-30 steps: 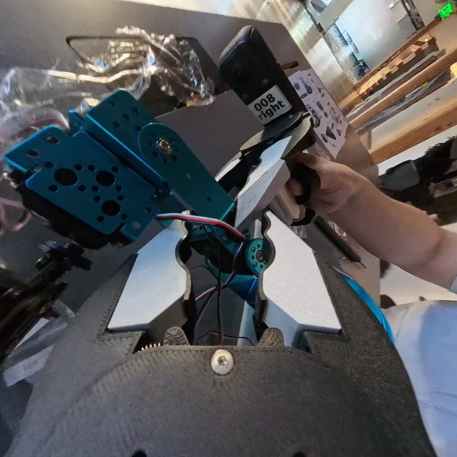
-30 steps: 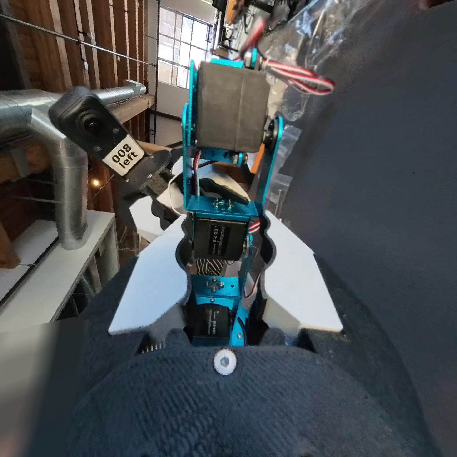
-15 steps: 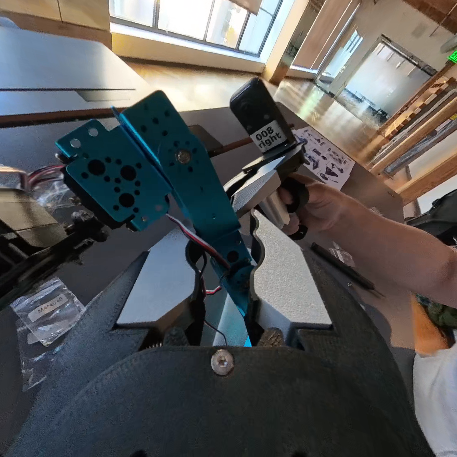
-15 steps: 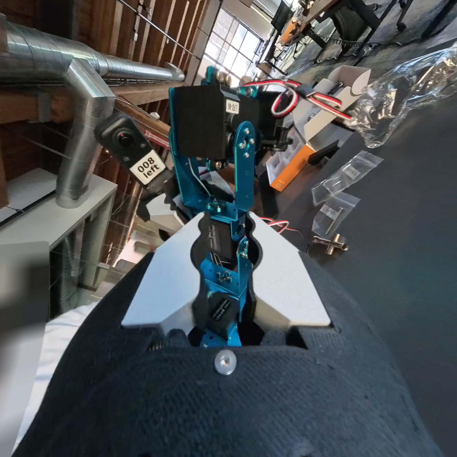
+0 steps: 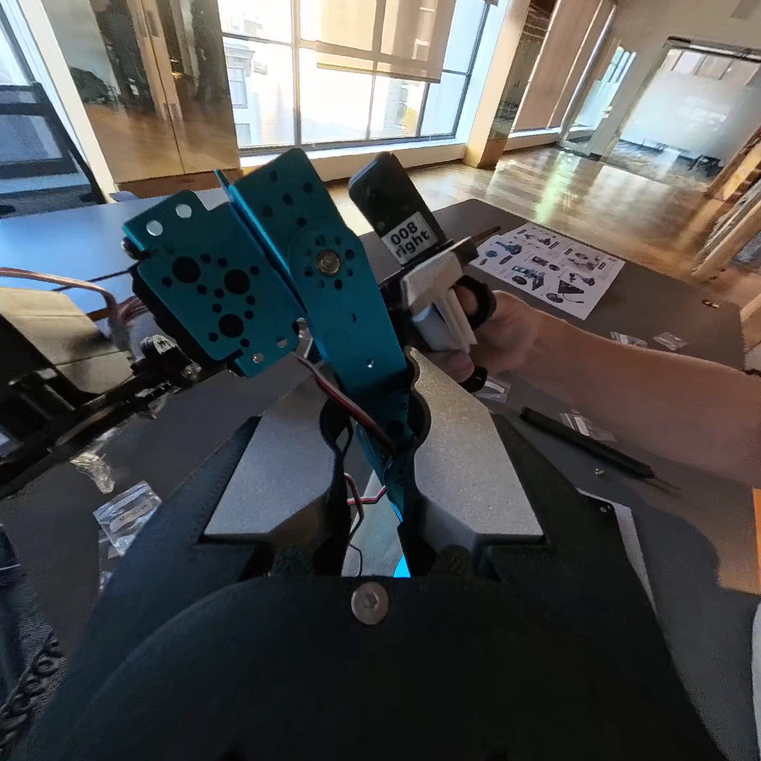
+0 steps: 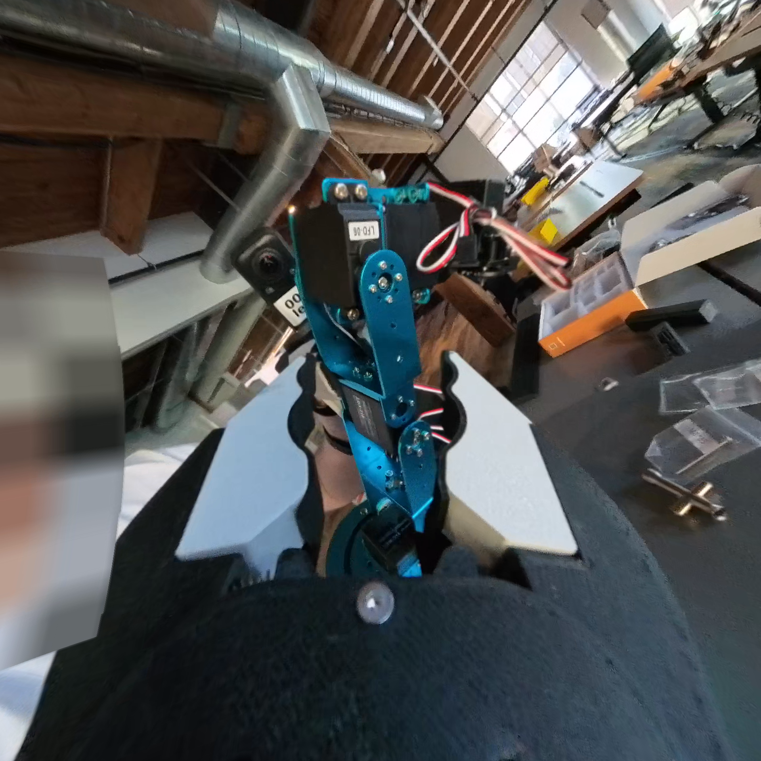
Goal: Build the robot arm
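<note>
Left wrist view: left claw [image 5: 372, 416] clamped on blue servo-bracket arm [image 5: 350, 329], held above dark counter [image 5: 679, 329]; printed sheet [image 5: 547, 267] at far right edge.
Right wrist view: right claw [image 6: 374, 395] gripping same arm [image 6: 391, 329]; brass cross tool [image 6: 692, 500], clear bags [image 6: 716, 412] on counter, right side.

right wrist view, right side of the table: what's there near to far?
Brass cross-shaped metal fitting → clear plastic bags → black rectangular block → orange-and-white compartment box → white cardboard box. All sit on the dark table, right of the blue servo arm.
</note>
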